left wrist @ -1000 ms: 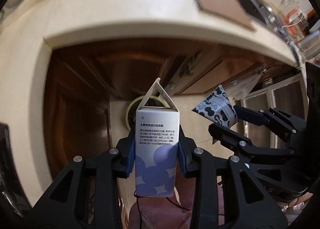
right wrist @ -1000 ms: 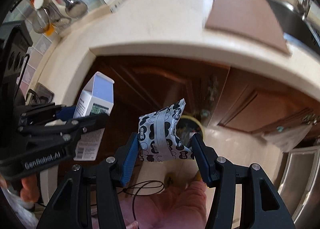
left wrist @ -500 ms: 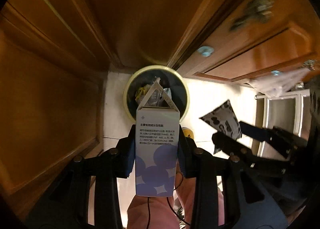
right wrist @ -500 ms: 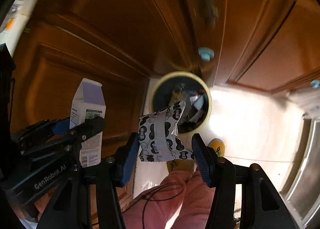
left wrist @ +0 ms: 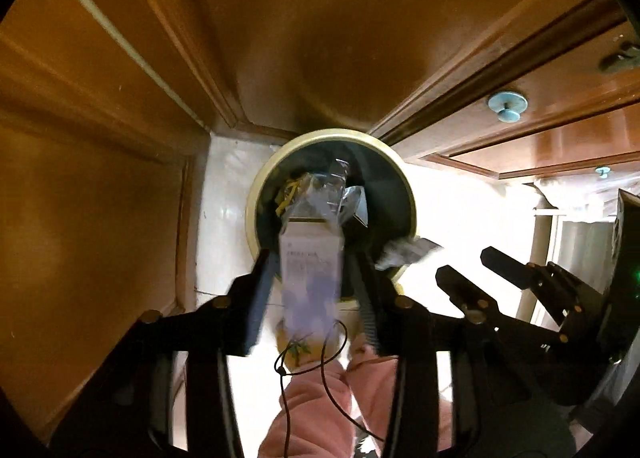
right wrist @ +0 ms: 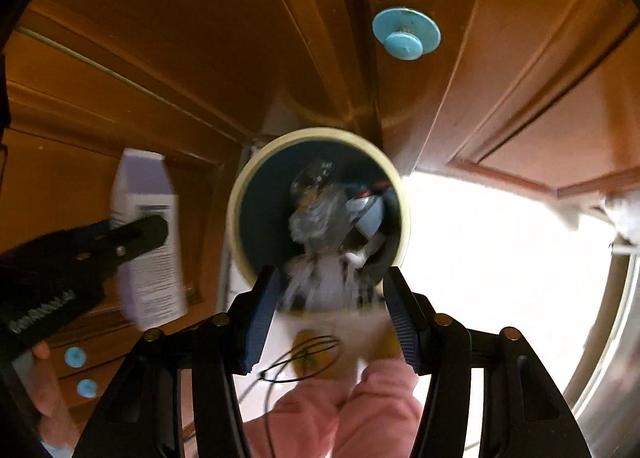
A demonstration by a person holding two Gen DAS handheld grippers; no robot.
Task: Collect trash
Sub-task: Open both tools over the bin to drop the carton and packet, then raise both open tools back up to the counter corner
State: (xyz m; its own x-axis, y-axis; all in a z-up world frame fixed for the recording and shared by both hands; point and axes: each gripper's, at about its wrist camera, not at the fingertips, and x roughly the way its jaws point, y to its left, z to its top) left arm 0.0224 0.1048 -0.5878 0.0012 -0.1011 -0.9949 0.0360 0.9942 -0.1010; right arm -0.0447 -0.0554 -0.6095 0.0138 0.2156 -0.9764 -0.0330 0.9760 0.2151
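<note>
A round bin with a cream rim (left wrist: 256,194) (right wrist: 236,194) stands on the pale floor against brown cabinet doors, with wrappers inside. My left gripper (left wrist: 310,274) is open; the white and lilac carton (left wrist: 312,278) (right wrist: 146,234) is blurred between its spread fingers, over the bin's near edge. My right gripper (right wrist: 330,290) is open too; the black-and-white patterned wrapper (right wrist: 328,282) is blurred between its fingers above the bin. In the left wrist view the wrapper (left wrist: 404,252) shows by the bin's right rim, ahead of the right gripper's fingers (left wrist: 460,282).
Brown cabinet doors (left wrist: 320,38) with pale blue knobs (right wrist: 404,36) surround the bin. A pink sleeve (left wrist: 316,410) and a thin black cord (left wrist: 320,358) lie below the grippers. Steel appliance front at the far right (right wrist: 616,318).
Both grippers moved down closer to the bin and their jaws spread apart. The carton and the wrapper have come loose and are blurred, dropping toward the bin.
</note>
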